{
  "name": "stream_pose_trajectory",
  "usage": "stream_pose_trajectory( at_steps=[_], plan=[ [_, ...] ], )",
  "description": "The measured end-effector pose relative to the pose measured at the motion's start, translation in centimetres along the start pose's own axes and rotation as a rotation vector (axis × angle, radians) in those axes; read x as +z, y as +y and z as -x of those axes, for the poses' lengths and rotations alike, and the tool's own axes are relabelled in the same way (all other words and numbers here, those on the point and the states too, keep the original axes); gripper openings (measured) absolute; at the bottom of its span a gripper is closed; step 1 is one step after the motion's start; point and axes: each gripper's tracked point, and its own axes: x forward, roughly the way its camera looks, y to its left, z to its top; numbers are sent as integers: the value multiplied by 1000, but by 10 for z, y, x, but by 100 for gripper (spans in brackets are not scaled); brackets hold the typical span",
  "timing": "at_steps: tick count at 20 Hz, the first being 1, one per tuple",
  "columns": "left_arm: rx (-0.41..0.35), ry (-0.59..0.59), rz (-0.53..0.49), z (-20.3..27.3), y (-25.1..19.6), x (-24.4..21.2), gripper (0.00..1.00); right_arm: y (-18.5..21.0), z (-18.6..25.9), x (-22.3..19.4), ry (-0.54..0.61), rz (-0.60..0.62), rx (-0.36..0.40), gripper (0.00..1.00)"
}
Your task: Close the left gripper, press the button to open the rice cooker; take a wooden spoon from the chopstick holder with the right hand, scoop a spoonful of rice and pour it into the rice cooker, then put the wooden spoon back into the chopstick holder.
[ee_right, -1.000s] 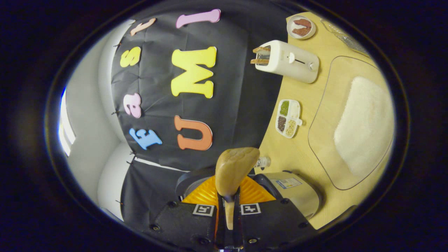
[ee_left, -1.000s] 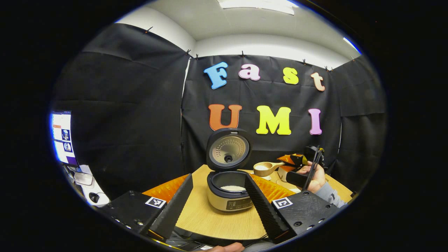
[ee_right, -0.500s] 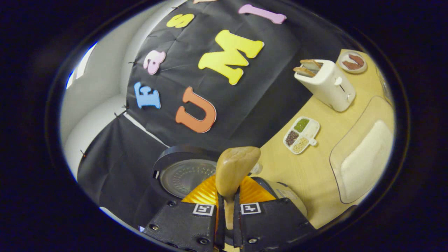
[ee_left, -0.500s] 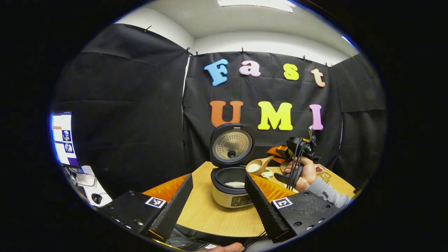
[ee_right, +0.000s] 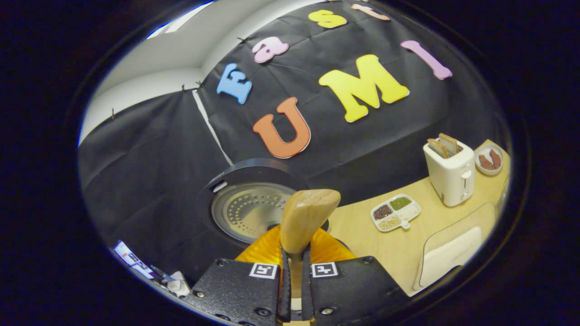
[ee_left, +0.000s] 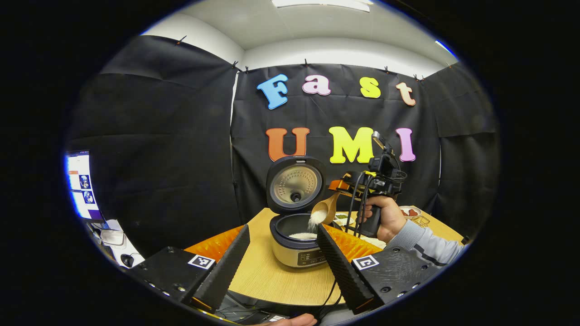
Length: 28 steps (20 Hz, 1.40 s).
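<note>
- Black cloth wall behind a wooden table [ee_left: 272, 280]; toaster [ee_right: 451, 174] and a divided dish of beans [ee_right: 395, 212] stand well apart from the work.
- Rice cooker [ee_left: 297, 246] lid is up.
- Right tongs [ee_right: 295, 290] clamp the wooden spoon [ee_right: 308, 219] handle; left tongs [ee_left: 283, 253] hang open, holding nothing.
- Change: half a second ago the spoon was level beside the pot; now it tips, and rice [ee_left: 313, 220] streams in.
- Judgement: pour under way; returning the spoon remains.

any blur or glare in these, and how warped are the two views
Left gripper view: sharp, a ceiling light glares at the top, and the falling rice is slightly smeared. Right gripper view: the wooden spoon up close looks soft, the table edge bows, and the scene sits tilted.
</note>
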Motion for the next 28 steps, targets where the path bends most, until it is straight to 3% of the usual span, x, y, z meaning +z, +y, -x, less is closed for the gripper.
stream_pose_trajectory(
  at_steps=[3,9,18,22,28],
  plan=[
    [-1,-1,5,-1,0,-2,95,18,-6,-5,20,201,-11,14],
    [7,3,9,1,3,-1,95,48,-12,-8,-3,462,3,14],
    [13,4,-2,-2,3,-2,95,51,-19,-27,60,831,-25,14],
    [14,12,-4,-4,0,-5,95,54,-16,-11,33,930,-50,14],
    [-3,12,-1,-8,-10,-4,95,28,9,21,13,896,-88,14]
  ],
)
